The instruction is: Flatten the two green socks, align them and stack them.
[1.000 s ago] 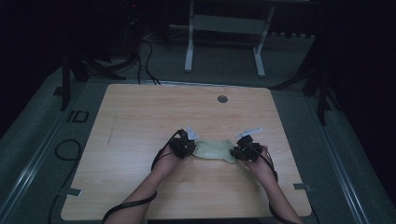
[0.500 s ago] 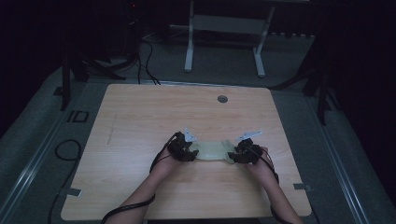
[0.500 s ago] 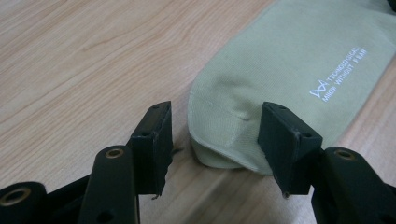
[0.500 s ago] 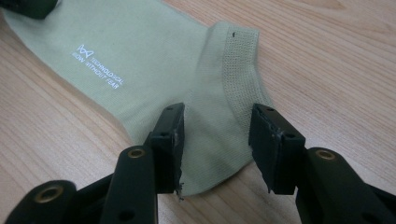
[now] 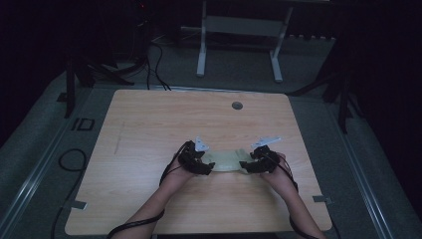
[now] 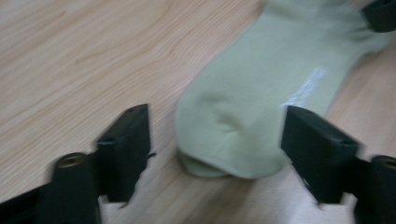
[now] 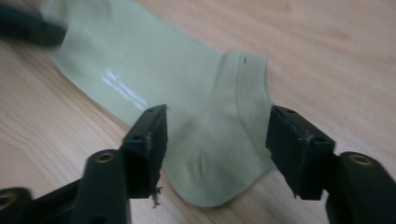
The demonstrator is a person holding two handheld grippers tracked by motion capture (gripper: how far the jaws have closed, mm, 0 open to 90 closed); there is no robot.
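1. Sock [image 5: 228,162]: flat on near bench [image 5: 149,124], between both grippers.
2. Left gripper [image 6: 215,140], right gripper [image 7: 217,140]: fingers spread, just been opening, sock released.
3. Likely light, limp, non-slip; pinch toe and cuff.

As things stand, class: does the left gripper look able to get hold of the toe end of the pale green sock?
Probably yes. The left gripper stands open with the sock lying flat between its fingers on the wooden table, nothing in the way.
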